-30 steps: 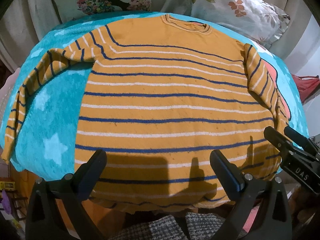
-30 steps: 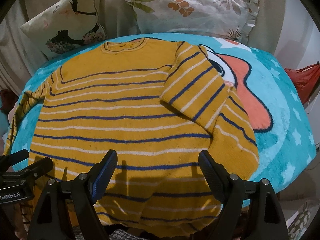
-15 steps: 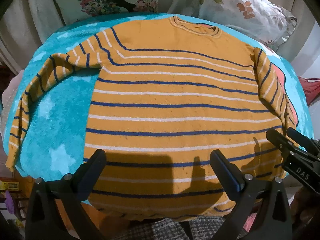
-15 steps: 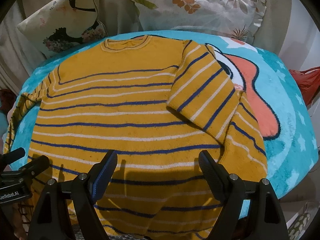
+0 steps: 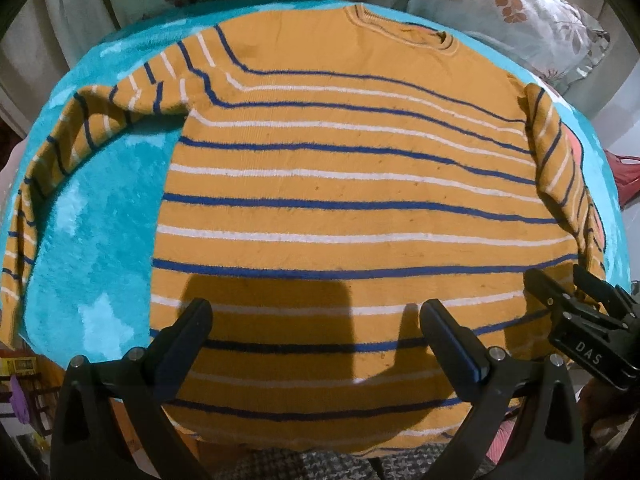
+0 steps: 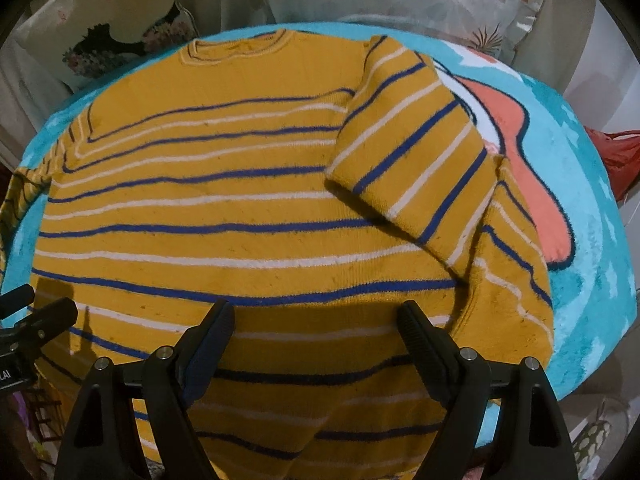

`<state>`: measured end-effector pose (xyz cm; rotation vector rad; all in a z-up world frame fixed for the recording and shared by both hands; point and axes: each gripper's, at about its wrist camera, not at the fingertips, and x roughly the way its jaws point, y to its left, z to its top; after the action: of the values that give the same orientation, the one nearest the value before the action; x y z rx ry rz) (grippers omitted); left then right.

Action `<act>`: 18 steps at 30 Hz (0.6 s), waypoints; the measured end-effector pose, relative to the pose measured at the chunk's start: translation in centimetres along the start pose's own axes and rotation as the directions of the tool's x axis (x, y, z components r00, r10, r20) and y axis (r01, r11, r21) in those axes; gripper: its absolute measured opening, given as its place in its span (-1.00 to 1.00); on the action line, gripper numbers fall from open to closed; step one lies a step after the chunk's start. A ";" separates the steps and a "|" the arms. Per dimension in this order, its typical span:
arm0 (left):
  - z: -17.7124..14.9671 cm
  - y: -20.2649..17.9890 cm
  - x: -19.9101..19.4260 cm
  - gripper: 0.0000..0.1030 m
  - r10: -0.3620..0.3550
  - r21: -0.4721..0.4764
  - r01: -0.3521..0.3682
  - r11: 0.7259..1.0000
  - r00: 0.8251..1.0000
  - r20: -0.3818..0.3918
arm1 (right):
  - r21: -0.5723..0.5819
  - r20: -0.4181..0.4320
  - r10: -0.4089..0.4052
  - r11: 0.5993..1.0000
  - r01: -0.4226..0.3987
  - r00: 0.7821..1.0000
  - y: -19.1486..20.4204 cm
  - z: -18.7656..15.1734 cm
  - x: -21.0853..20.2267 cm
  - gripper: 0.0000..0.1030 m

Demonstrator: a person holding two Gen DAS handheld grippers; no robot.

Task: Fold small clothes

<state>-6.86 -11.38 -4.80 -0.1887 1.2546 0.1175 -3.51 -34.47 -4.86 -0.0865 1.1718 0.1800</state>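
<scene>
A mustard-yellow sweater (image 5: 352,208) (image 6: 224,216) with blue and white stripes lies flat on a turquoise plush blanket (image 5: 96,232), neck away from me. Its left sleeve (image 5: 80,132) stretches out over the blanket; its right sleeve (image 6: 416,160) is folded in over the body. My left gripper (image 5: 316,312) hovers open above the hem's middle-left, nothing between its fingers. My right gripper (image 6: 316,316) hovers open over the hem's right part, also empty. Each gripper shows at the edge of the other's view: the right gripper (image 5: 576,308), the left gripper (image 6: 36,308).
The blanket (image 6: 592,248) carries an orange-and-white cartoon patch (image 6: 516,148) right of the sweater. Patterned pillows (image 6: 120,28) (image 5: 520,12) lean behind it. A red bag (image 6: 616,156) sits far right. Checked fabric (image 5: 320,464) shows below the hem, at the blanket's near edge.
Both grippers have come down and closer over the sweater's lower part, so it fills more of each view. Both stay open and the sweater lies unmoved.
</scene>
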 end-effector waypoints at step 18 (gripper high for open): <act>0.6 -0.5 2.4 1.00 0.046 0.033 -0.045 0.998 0.999 -0.021 | 0.007 -0.015 -0.001 1.000 0.002 1.000 0.3 0.1 1.2 1.00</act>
<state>-5.49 -11.81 -6.84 -0.1335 1.2816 0.1343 -3.00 -34.03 -5.95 -0.0831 1.1873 0.1744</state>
